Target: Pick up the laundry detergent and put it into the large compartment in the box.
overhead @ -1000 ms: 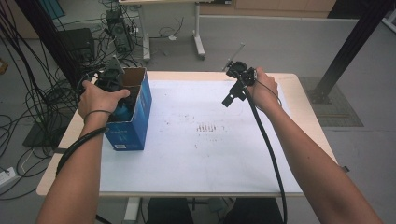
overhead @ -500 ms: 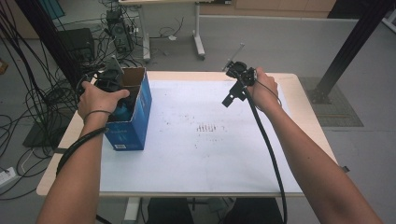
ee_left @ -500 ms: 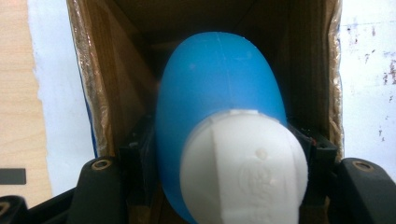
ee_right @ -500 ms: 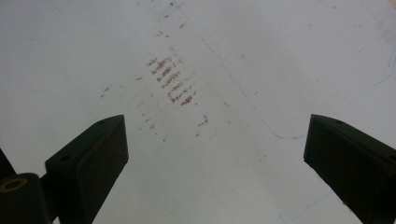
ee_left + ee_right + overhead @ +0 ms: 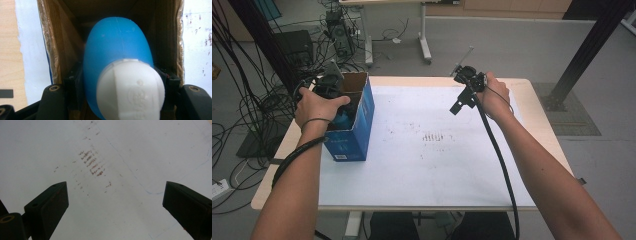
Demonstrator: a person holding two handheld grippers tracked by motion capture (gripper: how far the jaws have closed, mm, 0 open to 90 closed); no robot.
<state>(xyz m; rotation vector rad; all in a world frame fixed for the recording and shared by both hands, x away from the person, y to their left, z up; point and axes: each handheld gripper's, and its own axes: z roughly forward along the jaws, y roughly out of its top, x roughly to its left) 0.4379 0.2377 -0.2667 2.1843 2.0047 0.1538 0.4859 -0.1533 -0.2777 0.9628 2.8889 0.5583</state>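
One blue bottle (image 5: 117,50), one box (image 5: 357,135) — two grippers, left gripper (image 5: 117,100) clamped, right gripper (image 5: 115,202) agape.

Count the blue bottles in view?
1. The blue bottle with a white cap sits between the left hand-held gripper jaws, inside the open blue box at the table's left. More may be hidden deeper in the box.

White sheet (image 5: 427,165) with brown smudges (image 5: 434,136) over wooden table (image 5: 539,120); cables (image 5: 242,100) on floor.
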